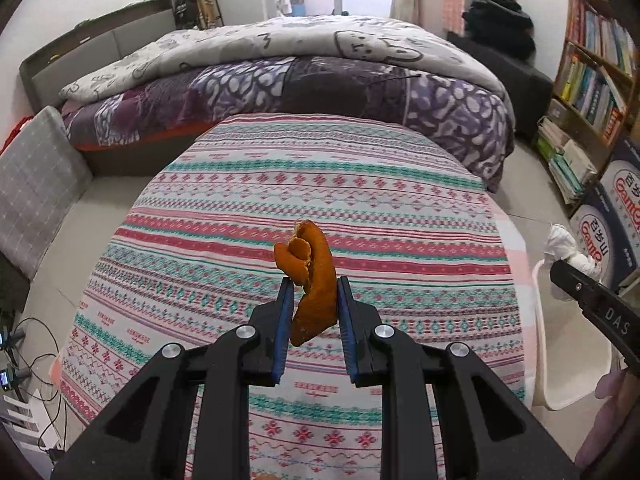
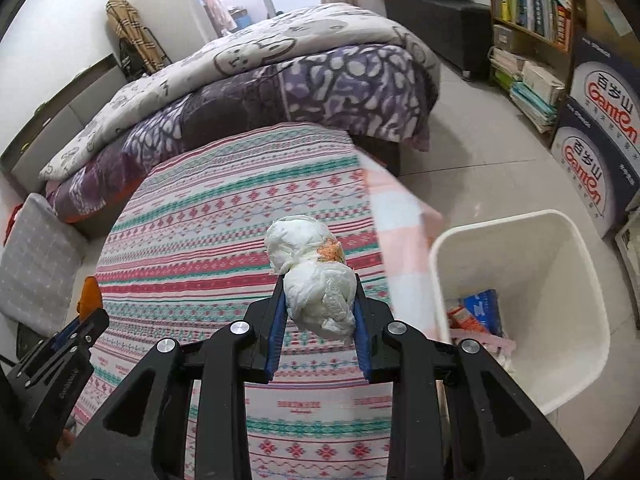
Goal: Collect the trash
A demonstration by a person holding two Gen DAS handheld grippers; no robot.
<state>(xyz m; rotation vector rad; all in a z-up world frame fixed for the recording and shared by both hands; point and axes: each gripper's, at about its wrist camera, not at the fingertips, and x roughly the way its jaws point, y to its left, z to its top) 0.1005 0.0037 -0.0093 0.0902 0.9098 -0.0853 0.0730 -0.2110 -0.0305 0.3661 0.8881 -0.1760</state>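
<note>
My left gripper (image 1: 313, 286) is shut on an orange peel (image 1: 310, 276) and holds it above the patterned tablecloth (image 1: 248, 216). My right gripper (image 2: 320, 282) is shut on a crumpled white tissue wad (image 2: 316, 272) with an orange-printed patch, held over the table's right part. A white trash bin (image 2: 568, 264) stands on the floor to the right of the table, holding some wrappers (image 2: 478, 312). The bin's rim (image 1: 540, 320) and the right gripper with the tissue (image 1: 568, 250) show at the right edge of the left wrist view. The left gripper with the peel (image 2: 89, 294) shows at the left of the right wrist view.
A bed with purple and white quilts (image 1: 280, 64) lies beyond the table. A grey cushion (image 1: 32, 184) stands at the left. A bookshelf (image 2: 532, 4), stacked books and water cartons (image 2: 596, 136) line the right wall. Cables (image 1: 36, 364) lie on the floor at the left.
</note>
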